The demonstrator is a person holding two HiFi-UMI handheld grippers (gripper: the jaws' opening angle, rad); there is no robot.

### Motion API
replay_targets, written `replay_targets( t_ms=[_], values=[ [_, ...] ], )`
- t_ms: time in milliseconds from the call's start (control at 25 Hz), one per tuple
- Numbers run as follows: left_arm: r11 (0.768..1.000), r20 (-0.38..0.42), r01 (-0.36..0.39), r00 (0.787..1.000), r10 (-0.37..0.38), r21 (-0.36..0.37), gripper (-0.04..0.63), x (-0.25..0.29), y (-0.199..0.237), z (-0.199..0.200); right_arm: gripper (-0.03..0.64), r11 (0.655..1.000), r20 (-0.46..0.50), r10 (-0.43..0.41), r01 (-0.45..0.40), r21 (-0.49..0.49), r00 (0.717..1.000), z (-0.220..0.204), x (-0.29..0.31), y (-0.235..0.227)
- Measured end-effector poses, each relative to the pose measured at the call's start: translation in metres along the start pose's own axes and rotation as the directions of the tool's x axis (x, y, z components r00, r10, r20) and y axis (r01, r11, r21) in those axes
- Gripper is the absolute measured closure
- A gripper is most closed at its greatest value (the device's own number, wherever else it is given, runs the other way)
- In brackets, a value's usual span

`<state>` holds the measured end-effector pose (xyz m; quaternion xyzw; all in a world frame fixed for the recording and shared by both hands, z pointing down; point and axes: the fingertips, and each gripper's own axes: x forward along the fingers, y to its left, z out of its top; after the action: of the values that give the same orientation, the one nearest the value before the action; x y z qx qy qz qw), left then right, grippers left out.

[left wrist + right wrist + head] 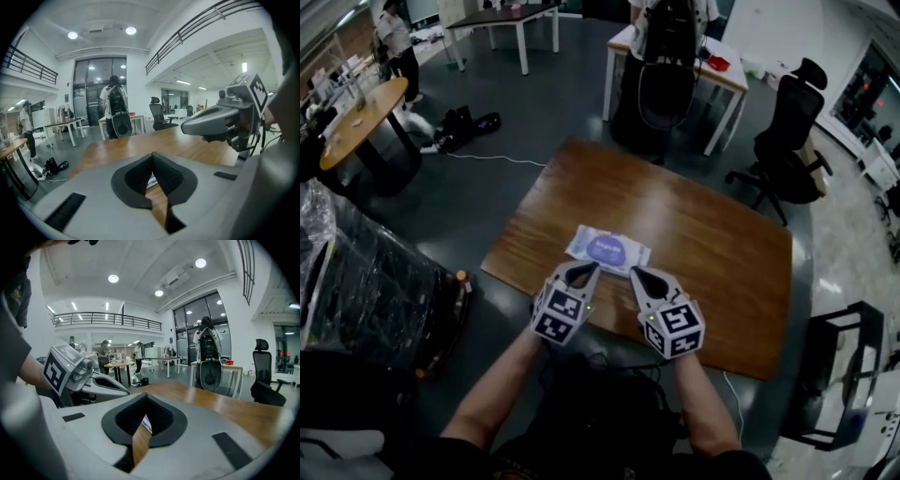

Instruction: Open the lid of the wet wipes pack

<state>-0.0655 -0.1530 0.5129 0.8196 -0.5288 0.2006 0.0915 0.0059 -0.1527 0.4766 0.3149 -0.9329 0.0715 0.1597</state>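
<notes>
The wet wipes pack (607, 248) is white with a purple oval lid and lies flat near the front edge of the wooden table (712, 262). My left gripper (584, 270) hovers just in front of the pack's left half, jaws shut and empty. Close beside it, my right gripper (640, 276) is in front of the pack's right half, also shut with nothing held. In the left gripper view the left gripper (152, 155) shows only a sliver of the pack (151, 180) below the closed tips. The right gripper view shows the right gripper (146, 396) and the same pack (146, 423).
A person with a backpack (668, 47) stands at a white desk (722, 80) beyond the table. A black office chair (787, 141) is at the back right and a plastic-wrapped black cabinet (366, 272) at the left. A metal cart (848, 375) stands to the right.
</notes>
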Motion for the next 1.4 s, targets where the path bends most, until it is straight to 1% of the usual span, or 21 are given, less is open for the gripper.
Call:
replay_targets(
  t_ms=[80, 200, 480, 600, 720, 800, 880, 960, 1000, 1040, 1080, 1120, 1200, 1240, 1280, 1320, 1400],
  values=[
    [0.999, -0.021, 0.03, 0.999, -0.029, 0.026, 0.589, 0.012, 0.007, -0.009, 0.606, 1.0, -0.033, -0.024, 0.024, 0.008, 0.999, -0.012, 0.011, -0.006],
    [0.996, -0.056, 0.076, 0.996, -0.073, 0.046, 0.589, 0.029, 0.011, -0.022, 0.606, 0.999, -0.083, -0.048, 0.049, 0.018, 0.995, -0.029, 0.023, -0.012],
    [0.981, -0.179, 0.157, 0.974, -0.135, 0.113, 0.586, 0.065, 0.011, -0.055, 0.606, 0.998, -0.189, -0.058, 0.06, 0.005, 0.98, -0.071, 0.058, -0.031],
    [0.966, -0.234, 0.208, 0.957, -0.17, 0.15, 0.505, 0.076, 0.006, -0.066, 0.606, 0.997, -0.229, -0.062, 0.069, 0.021, 0.971, -0.09, 0.069, -0.043],
    [0.954, -0.28, 0.235, 0.944, -0.178, 0.185, 0.471, 0.08, 0.008, -0.072, 0.606, 0.997, -0.273, -0.061, 0.073, 0.036, 0.96, -0.104, 0.076, -0.043],
    [0.942, -0.296, 0.254, 0.937, -0.184, 0.22, 0.452, 0.081, 0.01, -0.074, 0.606, 0.996, -0.299, -0.067, 0.083, 0.042, 0.952, -0.113, 0.082, -0.042],
    [0.922, -0.306, 0.274, 0.933, -0.186, 0.274, 0.436, 0.083, 0.014, -0.073, 0.606, 0.994, -0.319, -0.078, 0.1, 0.054, 0.945, -0.12, 0.088, -0.043],
    [0.894, -0.321, 0.3, 0.928, -0.191, 0.334, 0.431, 0.088, 0.018, -0.073, 0.606, 0.991, -0.339, -0.089, 0.117, 0.063, 0.936, -0.126, 0.094, -0.045],
    [0.877, -0.334, 0.322, 0.921, -0.202, 0.357, 0.431, 0.091, 0.018, -0.074, 0.606, 0.99, -0.354, -0.098, 0.128, 0.063, 0.93, -0.129, 0.096, -0.045],
    [0.858, -0.352, 0.353, 0.91, -0.22, 0.374, 0.431, 0.093, 0.018, -0.076, 0.606, 0.988, -0.369, -0.107, 0.139, 0.061, 0.923, -0.133, 0.097, -0.046],
    [0.836, -0.375, 0.39, 0.894, -0.244, 0.386, 0.431, 0.094, 0.016, -0.08, 0.606, 0.987, -0.381, -0.117, 0.151, 0.06, 0.917, -0.137, 0.097, -0.046],
    [0.811, -0.4, 0.432, 0.875, -0.272, 0.394, 0.431, 0.095, 0.014, -0.084, 0.606, 0.985, -0.39, -0.127, 0.163, 0.06, 0.912, -0.139, 0.098, -0.047],
    [0.76, -0.443, 0.511, 0.834, -0.327, 0.402, 0.395, 0.095, 0.009, -0.091, 0.606, 0.981, -0.4, -0.146, 0.184, 0.059, 0.905, -0.14, 0.1, -0.048],
    [0.739, -0.454, 0.537, 0.82, -0.347, 0.406, 0.387, 0.096, 0.008, -0.092, 0.606, 0.979, -0.404, -0.154, 0.194, 0.058, 0.902, -0.14, 0.1, -0.049],
    [0.723, -0.459, 0.553, 0.813, -0.359, 0.413, 0.387, 0.097, 0.008, -0.092, 0.606, 0.977, -0.408, -0.161, 0.202, 0.062, 0.899, -0.14, 0.1, -0.05],
    [0.711, -0.461, 0.561, 0.809, -0.364, 0.425, 0.387, 0.098, 0.008, -0.091, 0.606, 0.975, -0.411, -0.164, 0.211, 0.07, 0.897, -0.14, 0.1, -0.051],
    [0.691, -0.459, 0.565, 0.811, -0.363, 0.451, 0.387, 0.1, 0.008, -0.089, 0.606, 0.971, -0.415, -0.168, 0.223, 0.087, 0.894, -0.14, 0.1, -0.053]
  ],
)
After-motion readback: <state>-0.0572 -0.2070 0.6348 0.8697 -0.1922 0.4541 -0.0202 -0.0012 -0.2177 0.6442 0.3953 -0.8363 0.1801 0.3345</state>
